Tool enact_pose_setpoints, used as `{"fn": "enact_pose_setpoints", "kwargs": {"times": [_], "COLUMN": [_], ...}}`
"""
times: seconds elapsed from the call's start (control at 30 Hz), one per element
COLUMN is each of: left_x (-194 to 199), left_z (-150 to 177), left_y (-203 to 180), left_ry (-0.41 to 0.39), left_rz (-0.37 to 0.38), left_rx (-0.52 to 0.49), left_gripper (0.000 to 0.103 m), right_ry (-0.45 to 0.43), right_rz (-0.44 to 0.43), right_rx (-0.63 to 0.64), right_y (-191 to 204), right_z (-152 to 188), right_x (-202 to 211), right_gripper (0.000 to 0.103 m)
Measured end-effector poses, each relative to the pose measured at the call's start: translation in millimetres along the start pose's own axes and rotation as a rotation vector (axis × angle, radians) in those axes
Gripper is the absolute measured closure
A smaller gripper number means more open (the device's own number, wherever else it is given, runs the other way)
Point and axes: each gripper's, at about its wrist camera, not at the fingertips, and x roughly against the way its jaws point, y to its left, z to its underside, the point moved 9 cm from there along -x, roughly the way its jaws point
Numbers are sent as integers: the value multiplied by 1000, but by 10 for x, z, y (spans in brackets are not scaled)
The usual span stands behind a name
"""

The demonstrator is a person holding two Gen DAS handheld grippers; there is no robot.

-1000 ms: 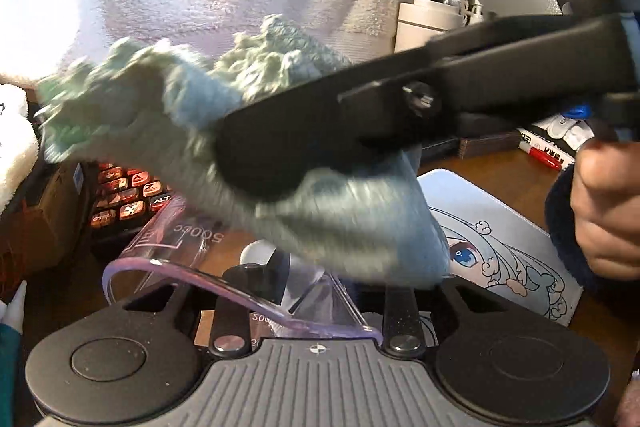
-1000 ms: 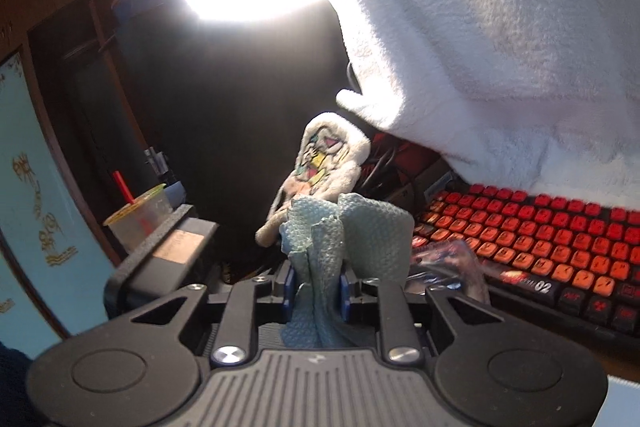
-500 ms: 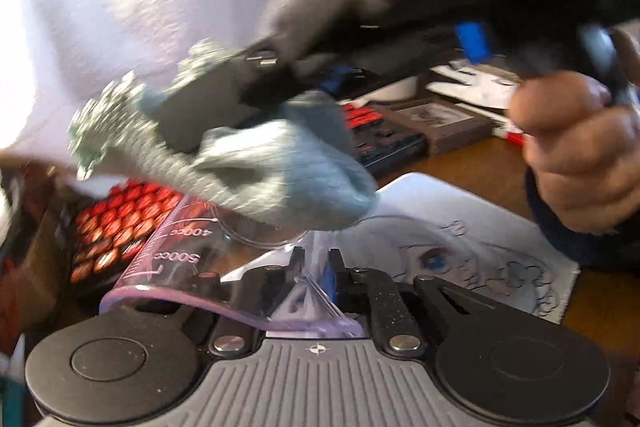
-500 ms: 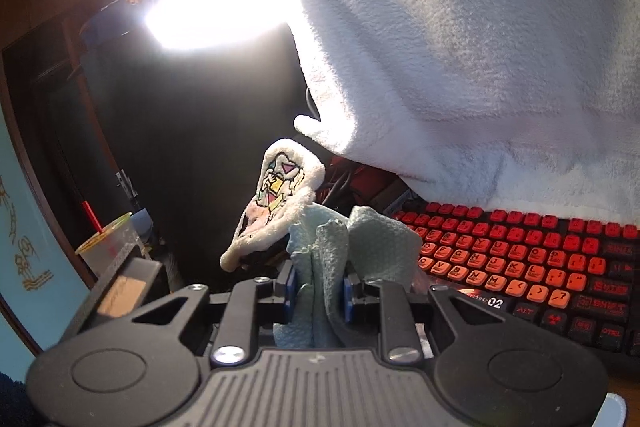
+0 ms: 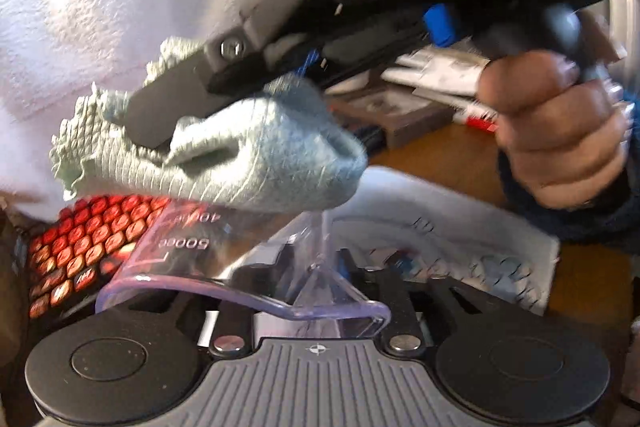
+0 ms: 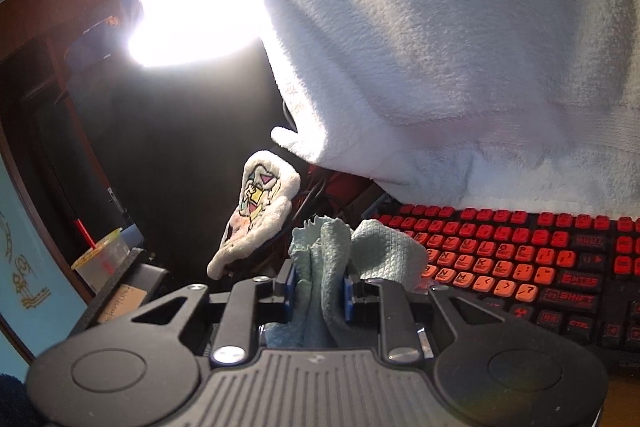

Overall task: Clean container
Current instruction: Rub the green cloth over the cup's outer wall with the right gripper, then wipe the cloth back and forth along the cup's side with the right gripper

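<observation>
Container (image 5: 240,267), a clear measuring jug with a violet-tinted rim and printed volume marks, sits right at the left hand-held gripper (image 5: 320,291), whose jaws are closed on its wall near the pouring lip, tilting it so the mouth faces the camera. Just above the container, the cloth (image 5: 256,163), pale green and waffle-textured, is bunched and pinched tight in the right hand-held gripper (image 6: 318,291), its lower fold touching or nearly touching the far rim of the container; the blur makes it hard to say which. Judged from this, the wiping is under way rather than finished: the cloth is at the rim, not deep inside, so the inner wall and base probably remain to be done. No dirt or water shows on the plastic, though glare and blur hide much of it. Beyond the container lie a red keyboard (image 5: 80,247) and a printed mat (image 5: 460,239) on the table (image 5: 584,279).
</observation>
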Motion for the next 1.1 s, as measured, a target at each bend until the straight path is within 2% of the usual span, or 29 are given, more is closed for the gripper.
{"fn": "enact_pose_setpoints", "kwargs": {"times": [0.2,0.33,0.57,0.67,0.87,0.9,1.03,1.1], "left_x": [52,120,225,226,213,212,227,186], "left_z": [35,110,237,250,283,290,306,199], "left_y": [67,160,429,470,480,470,395,266], "left_ry": [21,14,4,2,-8,-8,-2,8], "left_rz": [-33,-41,6,12,54,57,60,54], "left_rx": [51,88,182,187,227,228,206,178], "left_gripper": [76,70,64,62,51,50,33,25], "right_ry": [-6,-4,7,8,52,49,35,28], "right_rz": [14,11,-5,-7,-122,-124,-96,-82], "right_rx": [38,35,43,48,-35,-29,3,-7], "right_y": [66,71,181,226,299,320,325,257], "right_z": [37,45,108,120,168,180,181,144], "right_x": [-18,-23,-68,-78,-98,-101,-104,-105], "right_gripper": [82,82,81,81,81,81,85,85]}}
